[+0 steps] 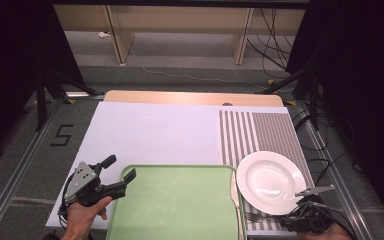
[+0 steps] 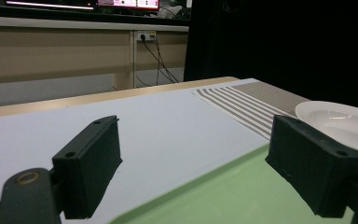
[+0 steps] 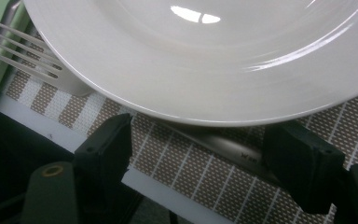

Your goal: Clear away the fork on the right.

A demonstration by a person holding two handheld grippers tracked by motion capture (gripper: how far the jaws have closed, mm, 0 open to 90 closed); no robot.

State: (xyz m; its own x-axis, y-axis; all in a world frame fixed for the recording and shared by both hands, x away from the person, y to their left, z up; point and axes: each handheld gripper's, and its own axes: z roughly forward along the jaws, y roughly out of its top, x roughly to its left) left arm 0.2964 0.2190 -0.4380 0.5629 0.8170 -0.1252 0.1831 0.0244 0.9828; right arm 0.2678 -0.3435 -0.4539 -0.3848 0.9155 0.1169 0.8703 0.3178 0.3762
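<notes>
A round white plate (image 1: 271,181) of glossy ceramic, with a broad rim and a shallow well, lay at the near right of the table on a woven mat (image 1: 260,131) striped brown and white; its well held nothing but reflected light. A metal fork (image 3: 37,60) lay partly under the plate's near edge, its four tines showing at the plate's left and its smooth handle crossing the mat between the right gripper's jaws in the right gripper view. A metal knife (image 1: 235,196) lay in the narrow gap between plate and tray. The right gripper (image 1: 307,212), black and hard-edged, sat low at the plate's near edge, jaws wide apart, one on each side of the fork handle, the pads clear of it and gripping nothing. To the left, a rectangular green tray (image 1: 175,200) with rounded corners and a raised lip lay bare and matte on a smooth white sheet (image 1: 150,132) covering most of the pale wooden table (image 1: 190,97). The left gripper (image 1: 120,172), held in a hand (image 1: 82,217) at the tray's far-left corner, had its blocky black jaws spread wide, one over the sheet and one over the tray, with nothing between them.
</notes>
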